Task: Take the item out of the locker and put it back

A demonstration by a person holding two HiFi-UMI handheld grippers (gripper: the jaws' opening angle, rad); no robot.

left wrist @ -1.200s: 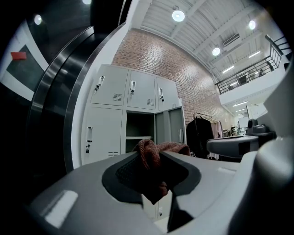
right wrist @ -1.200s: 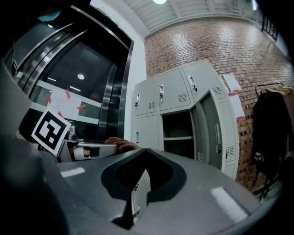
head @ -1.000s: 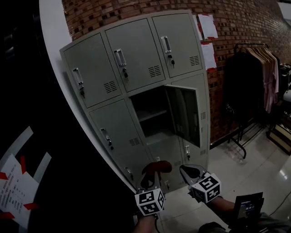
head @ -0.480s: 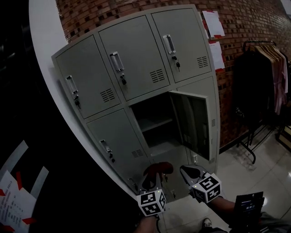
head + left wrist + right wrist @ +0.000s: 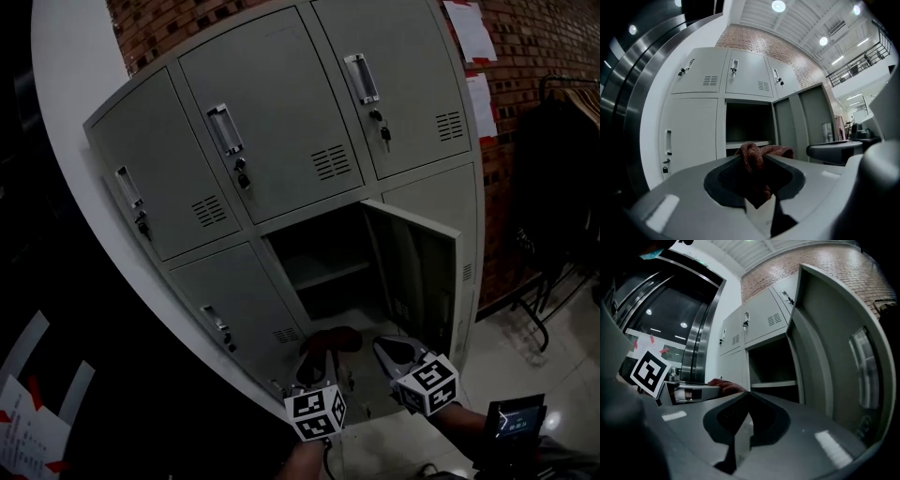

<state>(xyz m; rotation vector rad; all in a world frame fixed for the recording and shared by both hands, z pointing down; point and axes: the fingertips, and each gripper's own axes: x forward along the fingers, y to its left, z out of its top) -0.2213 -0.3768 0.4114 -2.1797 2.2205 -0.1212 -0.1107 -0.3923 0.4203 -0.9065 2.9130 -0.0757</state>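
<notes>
Cloth (image 5: 752, 157), perhaps knitted, between left gripper (image 5: 754, 165) jaws

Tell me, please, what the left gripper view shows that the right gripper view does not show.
Only the left gripper view: the left gripper seen along its own jaws, shut on a reddish cloth, and a railed balcony at upper right.
Only the right gripper view: the right gripper, jaws together with nothing between them, and the left gripper's marker cube.
Both: the grey locker, its open compartment and shelf. The cloth also shows in the right gripper view, small, at the left.
</notes>
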